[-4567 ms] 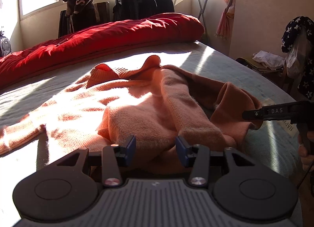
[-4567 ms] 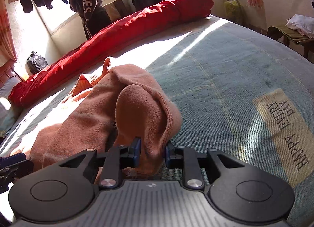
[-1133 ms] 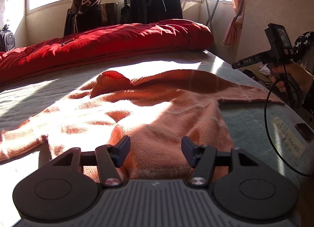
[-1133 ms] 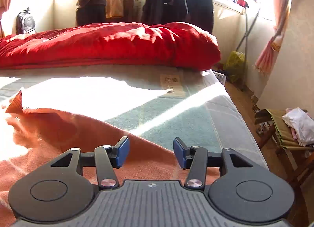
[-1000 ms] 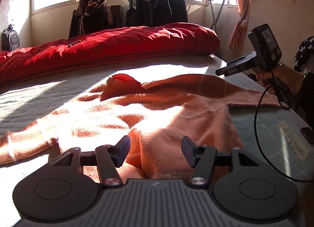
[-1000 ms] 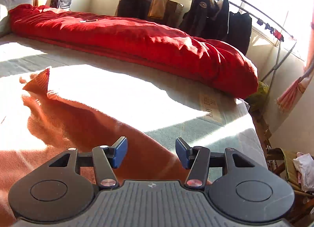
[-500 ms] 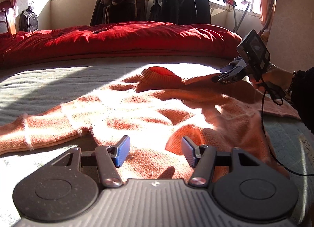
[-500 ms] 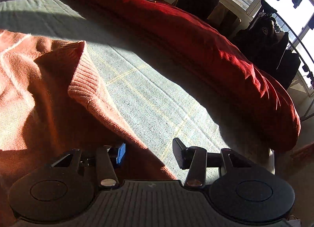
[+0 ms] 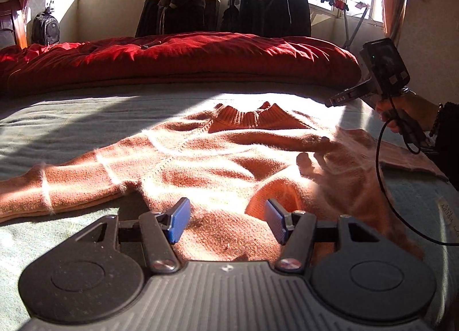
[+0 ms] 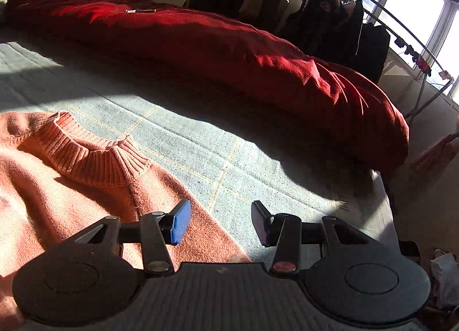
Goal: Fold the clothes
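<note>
An orange knit sweater (image 9: 218,162) lies spread on the grey-green bed (image 9: 86,113), ribbed collar (image 9: 246,116) toward the far side, one sleeve (image 9: 57,184) stretched out left. My left gripper (image 9: 226,220) is open and empty, just above the sweater's near hem. My right gripper (image 10: 219,225) is open and empty over the sweater's right shoulder (image 10: 160,187), beside the collar (image 10: 94,159). In the left wrist view the right gripper (image 9: 341,99) hovers at the far right above the shoulder, held by a hand.
A red duvet (image 9: 178,56) is rolled along the bed's far side, also in the right wrist view (image 10: 229,53). Dark clothes hang on a rack (image 9: 272,13) by the windows. A backpack (image 9: 46,30) stands at the far left. The bed's right edge (image 10: 381,216) is close.
The sweater has been opened out flat from a bunched heap. Both grippers let go. My right gripper moved from the right sleeve up to the shoulder by the collar.
</note>
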`<action>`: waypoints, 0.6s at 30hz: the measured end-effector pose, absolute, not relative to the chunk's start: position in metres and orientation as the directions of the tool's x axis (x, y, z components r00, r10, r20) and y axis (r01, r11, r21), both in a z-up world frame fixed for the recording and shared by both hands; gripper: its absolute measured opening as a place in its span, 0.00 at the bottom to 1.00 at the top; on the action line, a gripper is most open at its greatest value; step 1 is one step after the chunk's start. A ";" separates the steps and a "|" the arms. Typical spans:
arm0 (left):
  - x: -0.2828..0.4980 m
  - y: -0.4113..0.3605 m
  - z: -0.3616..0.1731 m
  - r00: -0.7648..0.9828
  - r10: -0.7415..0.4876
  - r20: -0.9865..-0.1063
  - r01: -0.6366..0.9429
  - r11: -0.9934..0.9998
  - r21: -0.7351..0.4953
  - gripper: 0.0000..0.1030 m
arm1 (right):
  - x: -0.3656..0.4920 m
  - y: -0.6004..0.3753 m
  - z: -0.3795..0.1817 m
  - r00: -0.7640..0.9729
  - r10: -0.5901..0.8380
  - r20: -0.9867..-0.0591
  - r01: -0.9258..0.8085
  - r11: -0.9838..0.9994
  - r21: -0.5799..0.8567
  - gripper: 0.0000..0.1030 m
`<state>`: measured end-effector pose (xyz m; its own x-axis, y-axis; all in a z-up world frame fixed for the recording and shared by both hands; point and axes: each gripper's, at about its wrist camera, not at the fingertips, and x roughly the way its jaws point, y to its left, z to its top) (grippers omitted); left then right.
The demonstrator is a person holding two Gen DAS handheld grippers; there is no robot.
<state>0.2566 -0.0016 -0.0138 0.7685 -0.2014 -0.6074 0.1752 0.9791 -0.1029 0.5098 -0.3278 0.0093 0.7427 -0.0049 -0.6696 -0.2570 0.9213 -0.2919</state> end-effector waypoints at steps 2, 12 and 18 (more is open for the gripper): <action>0.249 -0.002 -0.009 0.770 -0.206 -0.603 0.184 0.978 -0.098 0.57 | 0.490 -0.333 0.021 0.732 0.021 -0.681 -0.259 0.933 -0.250 0.50; 0.198 0.006 0.004 0.756 -0.196 -0.625 0.199 0.978 -0.065 0.57 | 0.352 -0.349 0.061 0.687 0.156 -0.710 -0.272 0.961 -0.052 0.53; 0.168 0.006 -0.014 0.726 -0.190 -0.661 0.213 0.976 -0.046 0.57 | 0.268 -0.343 0.031 0.633 0.243 -0.735 -0.269 0.959 0.085 0.57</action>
